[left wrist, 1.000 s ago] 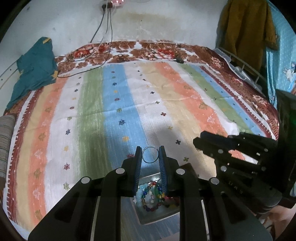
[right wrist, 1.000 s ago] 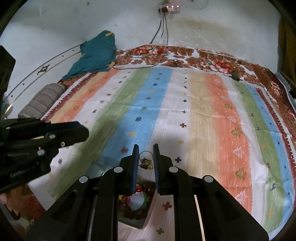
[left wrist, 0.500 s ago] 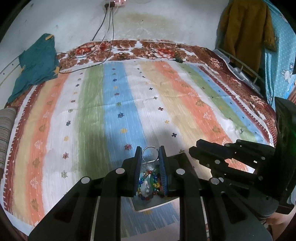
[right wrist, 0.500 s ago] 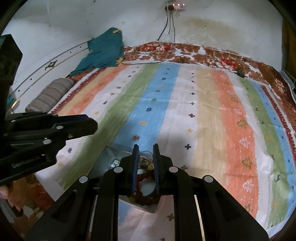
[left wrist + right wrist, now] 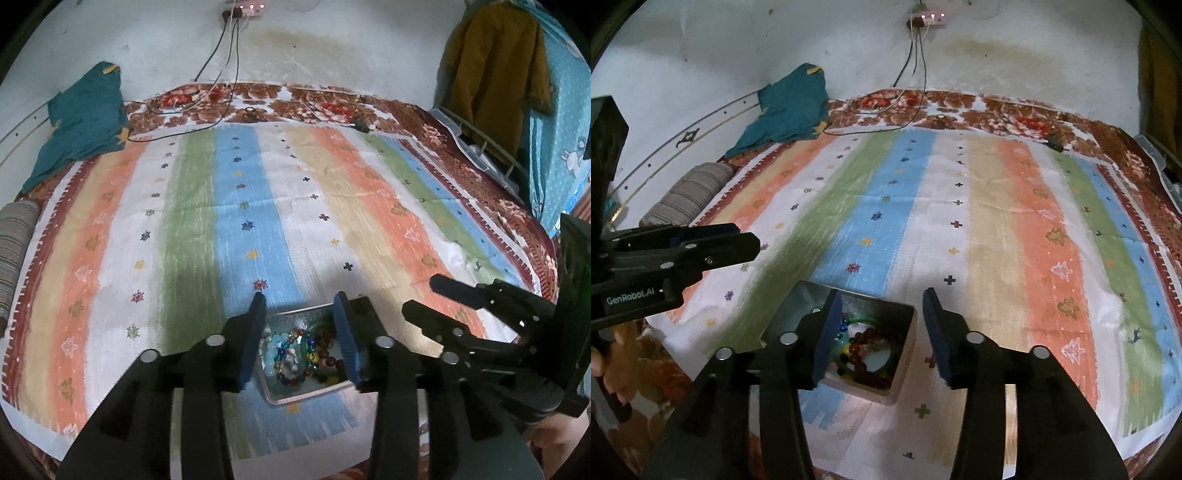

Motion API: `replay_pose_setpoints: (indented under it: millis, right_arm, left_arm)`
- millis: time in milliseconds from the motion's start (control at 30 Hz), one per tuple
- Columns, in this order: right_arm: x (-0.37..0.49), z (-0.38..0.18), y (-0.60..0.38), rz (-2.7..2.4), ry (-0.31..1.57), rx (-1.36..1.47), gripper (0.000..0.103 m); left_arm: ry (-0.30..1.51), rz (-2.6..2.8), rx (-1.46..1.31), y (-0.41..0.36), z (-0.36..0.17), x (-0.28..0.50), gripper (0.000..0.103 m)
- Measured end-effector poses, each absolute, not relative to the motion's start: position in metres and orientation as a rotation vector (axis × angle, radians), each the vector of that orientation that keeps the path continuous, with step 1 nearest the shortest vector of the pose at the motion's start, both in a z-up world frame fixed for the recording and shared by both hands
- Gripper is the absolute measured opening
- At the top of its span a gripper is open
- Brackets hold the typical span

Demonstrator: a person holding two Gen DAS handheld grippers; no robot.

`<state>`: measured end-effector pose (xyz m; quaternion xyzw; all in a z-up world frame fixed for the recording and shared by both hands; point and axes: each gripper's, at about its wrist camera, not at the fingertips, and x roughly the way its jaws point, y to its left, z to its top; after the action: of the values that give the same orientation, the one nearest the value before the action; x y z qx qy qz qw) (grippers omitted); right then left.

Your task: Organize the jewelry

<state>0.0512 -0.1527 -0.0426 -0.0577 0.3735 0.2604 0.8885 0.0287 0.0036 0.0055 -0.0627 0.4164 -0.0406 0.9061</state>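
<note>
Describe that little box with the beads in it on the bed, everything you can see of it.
The box is a small, square, open-topped container with thin, pale grey walls, possibly metal or plastic. It sits upright near the front edge of the striped bedspread, with no lid in view. Inside lies a jumble of jewelry: multicoloured bead bracelets, a dark red bead bracelet and a green bangle. Both grippers hover above it with jaws opening and nothing between them; neither touches the box.
</note>
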Motion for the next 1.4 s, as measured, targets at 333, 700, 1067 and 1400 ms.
replay_pose_setpoints:
  millis: [333,700,1067,1400]
  right_arm:
    - [0.031,-0.036,-0.172,0.523,0.741,-0.103,0.071]
    - [0.014,-0.032,-0.183,0.518,0.704,-0.114,0.093]
    - [0.01,-0.03,-0.19,0.534,0.691,-0.088,0.094]
    - [0.008,-0.03,-0.19,0.537,0.687,-0.083,0.094]
  left_arm:
    - [0.868,-0.076,-0.08,-0.002,0.002,0.005,0.075]
    - [0.851,-0.091,-0.07,-0.003,0.003,-0.011,0.097]
    - [0.829,-0.064,-0.045,-0.002,0.005,-0.022,0.097]
    - [0.824,-0.074,-0.039,-0.002,0.005,-0.022,0.097]
